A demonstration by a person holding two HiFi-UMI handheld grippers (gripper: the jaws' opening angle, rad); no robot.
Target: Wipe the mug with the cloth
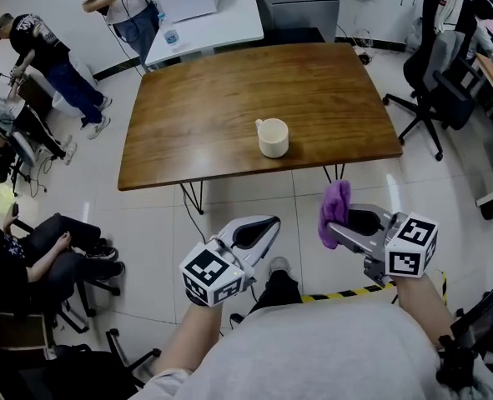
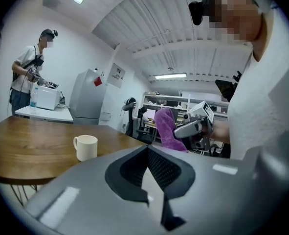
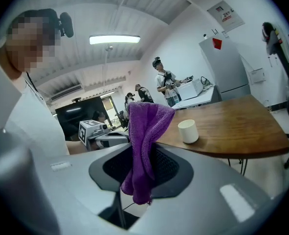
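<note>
A cream mug stands on the brown wooden table, near its front edge. Both grippers hover off the table, on my side of it, above the floor. My right gripper is shut on a purple cloth, which sticks up from the jaws and droops over them. To its left, my left gripper is shut with nothing between its jaws.
Black office chairs stand at the right of the table. A white desk with a printer lies beyond it. People stand and sit at the left. Yellow-black tape marks the floor below me.
</note>
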